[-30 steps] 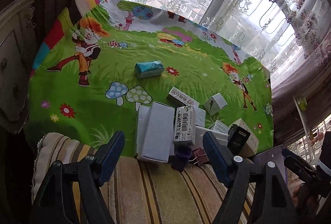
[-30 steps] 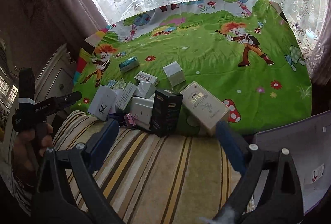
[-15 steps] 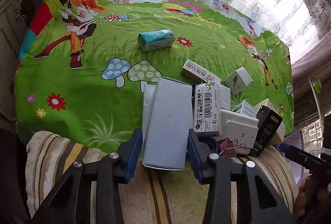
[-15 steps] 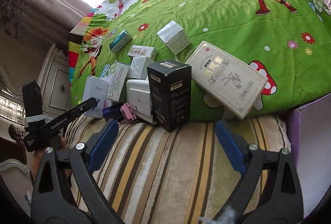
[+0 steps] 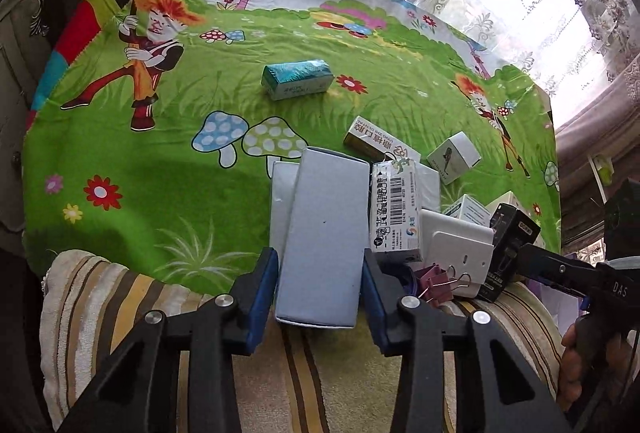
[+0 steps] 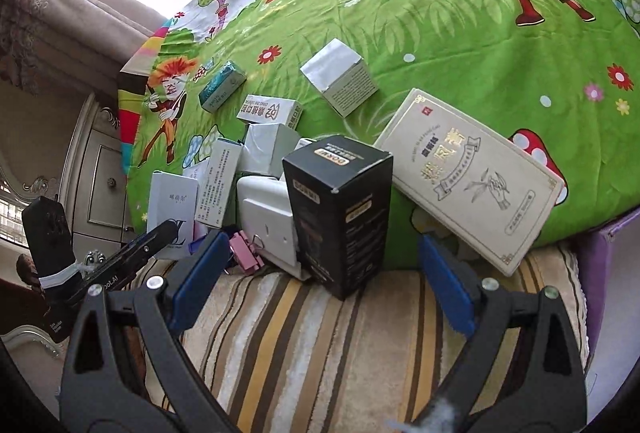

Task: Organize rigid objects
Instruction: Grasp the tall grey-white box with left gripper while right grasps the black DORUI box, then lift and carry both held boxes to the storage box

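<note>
A pile of small boxes lies at the near edge of a green cartoon cloth (image 5: pixel 160 193). My left gripper (image 5: pixel 320 285) is shut on a pale blue-grey box (image 5: pixel 324 237), its blue pads pressed on both long sides. The same box (image 6: pixel 172 209) shows at left in the right wrist view. My right gripper (image 6: pixel 320 273) is open, its fingers either side of an upright black box (image 6: pixel 340 209) without touching it. A large cream flat box (image 6: pixel 468 173) lies to its right. A barcode box (image 5: pixel 396 209), a white plastic part (image 5: pixel 456 249) and pink binder clips (image 5: pixel 436 281) lie beside the held box.
A teal box (image 5: pixel 296 77) lies alone farther back. A small white cube box (image 5: pixel 452 157) and a silver cube box (image 6: pixel 340 81) sit behind the pile. A striped cushion (image 6: pixel 320 345) is under both grippers. A purple container edge (image 6: pixel 600 273) stands at right, a cabinet (image 6: pixel 100 173) at left.
My left gripper has gone from open to closed on the blue-grey box. My right gripper has moved in closer around the black box, still open.
</note>
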`<state>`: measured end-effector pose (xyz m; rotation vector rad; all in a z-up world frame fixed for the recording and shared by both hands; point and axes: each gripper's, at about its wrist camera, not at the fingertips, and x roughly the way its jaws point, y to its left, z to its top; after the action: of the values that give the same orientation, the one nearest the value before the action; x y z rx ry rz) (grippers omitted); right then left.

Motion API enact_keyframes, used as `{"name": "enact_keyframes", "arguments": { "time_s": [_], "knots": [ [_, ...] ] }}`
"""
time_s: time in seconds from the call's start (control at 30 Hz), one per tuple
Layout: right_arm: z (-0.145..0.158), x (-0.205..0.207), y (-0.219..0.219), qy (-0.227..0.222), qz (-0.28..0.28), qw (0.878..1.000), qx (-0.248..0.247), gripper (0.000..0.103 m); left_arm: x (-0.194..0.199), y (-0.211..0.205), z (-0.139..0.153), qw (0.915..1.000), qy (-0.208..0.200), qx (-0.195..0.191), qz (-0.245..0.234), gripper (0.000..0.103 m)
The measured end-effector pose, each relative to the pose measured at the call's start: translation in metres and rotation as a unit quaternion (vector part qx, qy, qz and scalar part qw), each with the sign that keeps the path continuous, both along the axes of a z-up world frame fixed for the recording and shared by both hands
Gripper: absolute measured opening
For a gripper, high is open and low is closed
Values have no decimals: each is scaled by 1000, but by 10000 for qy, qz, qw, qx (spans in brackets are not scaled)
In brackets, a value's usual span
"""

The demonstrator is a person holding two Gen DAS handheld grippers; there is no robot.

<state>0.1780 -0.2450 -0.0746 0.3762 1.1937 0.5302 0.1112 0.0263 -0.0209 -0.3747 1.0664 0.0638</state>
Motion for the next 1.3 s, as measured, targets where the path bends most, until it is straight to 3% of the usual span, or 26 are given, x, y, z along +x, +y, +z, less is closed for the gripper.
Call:
{"name": "enact_keyframes", "arguments": {
  "time_s": [0.27,0.47,0.73,1.3],
  "knots": [
    [4,5,11,16,-390,9991,-165,96,-2,-2,0,10000,-53,43,-40,42],
    [0,10,6,113,-823,9965,-21,92,-3,-3,0,9999,-85,67,-53,42],
    [-10,11,1,262,-972,9949,43,61,-4,-3,0,9999,-93,65,-49,42],
    [6,-16,-25,-173,-1173,9925,304,58,-9,2,-1,9998,-183,-69,51,42]
  ]
}}
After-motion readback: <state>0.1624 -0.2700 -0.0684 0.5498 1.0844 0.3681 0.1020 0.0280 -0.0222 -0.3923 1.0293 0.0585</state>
